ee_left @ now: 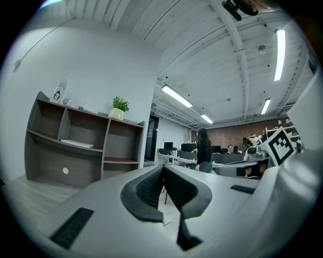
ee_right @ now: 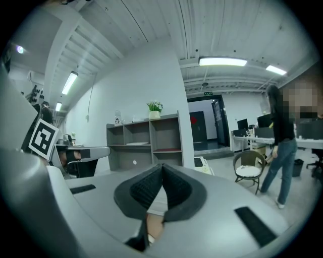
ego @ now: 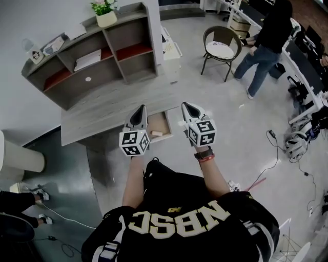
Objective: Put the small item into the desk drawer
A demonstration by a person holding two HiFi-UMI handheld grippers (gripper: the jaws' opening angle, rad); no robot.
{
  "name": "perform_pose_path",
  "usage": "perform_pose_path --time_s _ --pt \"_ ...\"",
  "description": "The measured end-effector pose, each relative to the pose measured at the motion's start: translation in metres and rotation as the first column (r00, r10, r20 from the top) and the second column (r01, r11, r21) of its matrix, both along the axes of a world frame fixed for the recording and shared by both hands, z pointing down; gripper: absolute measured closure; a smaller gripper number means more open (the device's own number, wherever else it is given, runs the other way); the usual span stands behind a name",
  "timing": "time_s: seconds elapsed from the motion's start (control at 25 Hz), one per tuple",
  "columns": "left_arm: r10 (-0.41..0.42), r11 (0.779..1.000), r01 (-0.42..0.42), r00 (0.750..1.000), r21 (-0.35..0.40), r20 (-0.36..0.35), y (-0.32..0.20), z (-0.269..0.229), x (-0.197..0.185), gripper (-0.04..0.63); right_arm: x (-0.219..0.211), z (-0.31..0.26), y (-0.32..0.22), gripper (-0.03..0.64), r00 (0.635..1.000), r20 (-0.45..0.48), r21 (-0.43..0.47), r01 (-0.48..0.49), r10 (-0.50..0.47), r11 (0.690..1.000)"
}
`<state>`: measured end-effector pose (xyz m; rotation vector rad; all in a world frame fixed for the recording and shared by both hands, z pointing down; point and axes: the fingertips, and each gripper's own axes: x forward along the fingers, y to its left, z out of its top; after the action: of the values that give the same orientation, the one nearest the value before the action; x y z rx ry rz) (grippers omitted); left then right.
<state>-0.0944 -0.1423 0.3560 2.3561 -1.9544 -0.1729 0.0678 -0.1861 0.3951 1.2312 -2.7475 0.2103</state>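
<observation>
The desk drawer [ego: 165,121] stands pulled out from the grey desk [ego: 92,117], between my two grippers. A small pale item [ego: 156,134] lies inside it near the front. My left gripper [ego: 142,108] hovers over the drawer's left side and is raised level in its own view, where its jaws [ee_left: 162,167] meet with nothing between them. My right gripper [ego: 185,105] hangs just right of the drawer. Its jaws [ee_right: 161,165] are also closed and empty.
A grey shelf unit [ego: 97,56] with a potted plant [ego: 105,13] stands on the desk's far side. A white cabinet [ego: 171,51] sits behind the drawer. A chair [ego: 221,48] and a standing person [ego: 266,41] are at right. Cables [ego: 287,148] trail on the floor.
</observation>
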Motion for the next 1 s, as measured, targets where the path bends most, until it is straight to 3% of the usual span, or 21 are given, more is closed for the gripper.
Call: perform_pose_path --time_s 0.72,0.84,1.0 --pt "0.082 0.996 -0.082 0.997 -0.026 0.000 -0.017 0.015 0.030 0.578 0.003 0.010 -0.004 0.607 0.998 0.059 -0.052 -0.005 0.008 0.999" --pt "0.080 0.995 -0.080 0.997 -0.053 -0.009 -0.016 0.027 0.016 0.578 -0.010 0.019 0.002 0.607 0.998 0.067 -0.072 0.002 0.003 0.997" --pt "0.009 0.992 -0.012 1.000 -0.128 -0.027 0.002 0.055 -0.016 0.578 -0.047 0.030 0.019 0.607 0.990 0.106 -0.129 0.105 -0.092 0.986"
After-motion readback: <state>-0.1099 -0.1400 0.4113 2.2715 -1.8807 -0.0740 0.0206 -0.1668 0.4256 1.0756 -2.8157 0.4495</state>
